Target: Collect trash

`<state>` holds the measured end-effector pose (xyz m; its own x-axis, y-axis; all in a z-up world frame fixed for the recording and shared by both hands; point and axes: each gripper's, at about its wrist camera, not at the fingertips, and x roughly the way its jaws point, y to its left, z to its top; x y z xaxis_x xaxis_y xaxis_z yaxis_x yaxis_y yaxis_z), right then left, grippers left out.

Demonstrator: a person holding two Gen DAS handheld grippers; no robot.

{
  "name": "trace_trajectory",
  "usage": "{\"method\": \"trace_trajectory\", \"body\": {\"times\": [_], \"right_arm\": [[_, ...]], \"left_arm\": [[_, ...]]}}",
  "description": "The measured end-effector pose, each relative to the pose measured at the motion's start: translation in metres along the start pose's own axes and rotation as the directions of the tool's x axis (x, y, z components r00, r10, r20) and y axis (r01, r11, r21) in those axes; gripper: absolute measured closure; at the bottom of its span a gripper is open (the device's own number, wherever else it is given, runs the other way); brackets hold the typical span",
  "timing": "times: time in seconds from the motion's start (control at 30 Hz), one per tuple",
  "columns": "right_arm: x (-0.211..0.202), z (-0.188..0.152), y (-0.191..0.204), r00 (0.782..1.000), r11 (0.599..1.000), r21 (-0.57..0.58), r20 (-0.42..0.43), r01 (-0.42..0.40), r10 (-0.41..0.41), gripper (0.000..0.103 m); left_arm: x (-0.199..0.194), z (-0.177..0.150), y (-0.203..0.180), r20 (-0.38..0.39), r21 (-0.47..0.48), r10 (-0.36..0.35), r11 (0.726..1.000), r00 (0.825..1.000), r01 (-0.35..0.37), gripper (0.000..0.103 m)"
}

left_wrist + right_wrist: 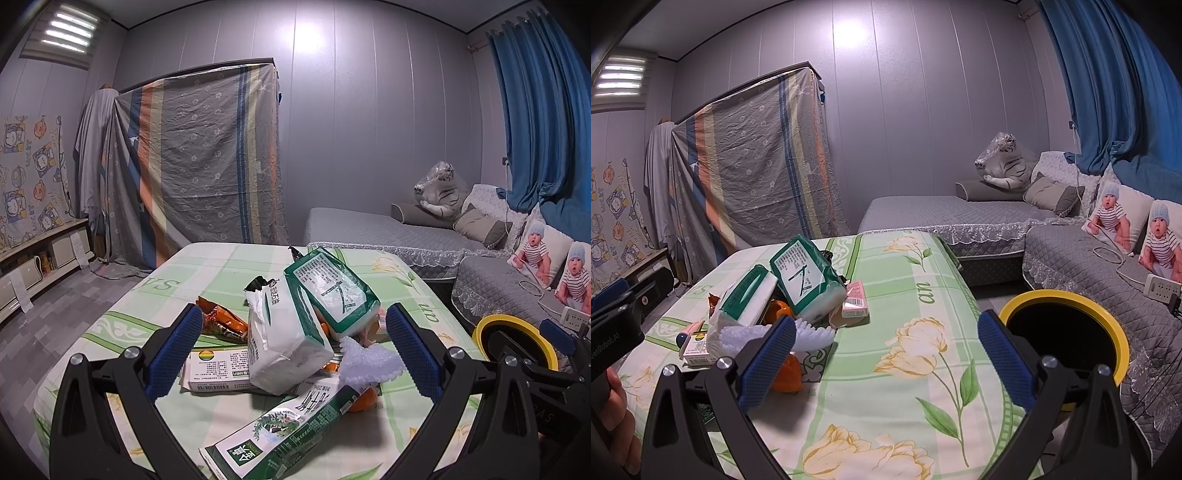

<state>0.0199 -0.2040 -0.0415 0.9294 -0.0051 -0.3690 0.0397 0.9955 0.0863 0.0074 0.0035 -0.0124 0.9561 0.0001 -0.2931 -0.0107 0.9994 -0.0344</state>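
Observation:
A heap of trash lies on the green flowered table (207,266). In it are a green tissue pack (332,291) leaning on a white tissue pack (284,339), a long green-and-white carton (288,432), a small white box (218,373), an orange wrapper (221,321) and white bubble wrap (369,362). My left gripper (295,350) is open, with its fingers on either side of the heap and touching nothing. My right gripper (886,360) is open and empty over bare tablecloth, right of the heap. The bubble wrap (809,332) and an orange piece (788,376) lie by its left finger. A yellow-rimmed black bin (1067,295) stands off the table's right edge.
A grey sofa (960,214) with cushions runs along the right and back. A white power strip (1161,290) and its cable lie on it near the bin. A pink box (855,304) sits at the heap's right side. A hand (613,417) holds the left gripper.

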Motion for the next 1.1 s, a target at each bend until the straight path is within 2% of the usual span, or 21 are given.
{"method": "trace_trajectory", "body": {"times": [0.57,1.1], "right_arm": [[0.0,0.0,-0.001,1.0,1.0,0.0,0.001,0.002,-0.002,0.008],[0.0,0.001,-0.001,1.0,1.0,0.001,0.0,0.001,-0.001,0.008]], "left_arm": [[0.007,-0.012,-0.002,-0.013,0.002,-0.007,1.0,1.0,0.007,0.008],[0.004,-0.006,-0.003,-0.023,0.003,-0.019,1.0,1.0,0.019,0.008]]}}
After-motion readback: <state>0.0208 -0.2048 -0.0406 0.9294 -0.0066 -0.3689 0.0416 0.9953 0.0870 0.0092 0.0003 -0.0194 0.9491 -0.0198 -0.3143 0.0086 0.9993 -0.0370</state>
